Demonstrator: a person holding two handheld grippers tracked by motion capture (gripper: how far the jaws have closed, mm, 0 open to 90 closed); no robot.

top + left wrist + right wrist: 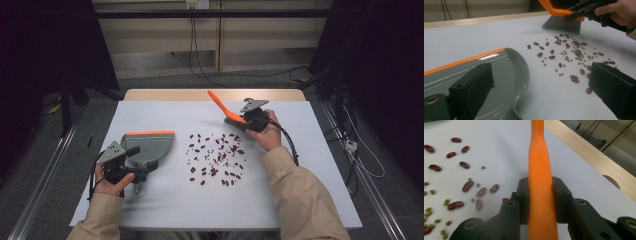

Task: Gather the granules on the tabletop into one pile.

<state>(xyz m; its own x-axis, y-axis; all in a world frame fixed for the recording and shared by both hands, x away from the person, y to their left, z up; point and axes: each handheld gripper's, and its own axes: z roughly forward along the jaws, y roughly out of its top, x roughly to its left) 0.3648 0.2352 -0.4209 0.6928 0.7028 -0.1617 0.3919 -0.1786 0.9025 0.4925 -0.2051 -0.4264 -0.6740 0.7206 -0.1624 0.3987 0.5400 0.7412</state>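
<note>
Red kidney beans and small green beans (215, 157) lie scattered mid-table. A grey dustpan (150, 145) with an orange front lip rests flat to their left. My left gripper (132, 152) sits over the dustpan's rear; in the left gripper view its jaws (541, 75) stand wide apart, one over the dustpan (506, 75), the other over bare table. My right gripper (540, 187) is shut on the orange handle (539, 157) of a hand brush (222, 107). The brush's grey bristles (561, 23) rest on the table just behind the beans (569, 52).
A grey mat (215, 205) covers the table, and a wooden strip (165, 94) shows along the far edge. Cables (365, 160) run over the floor to the right. Dark frames stand at both sides.
</note>
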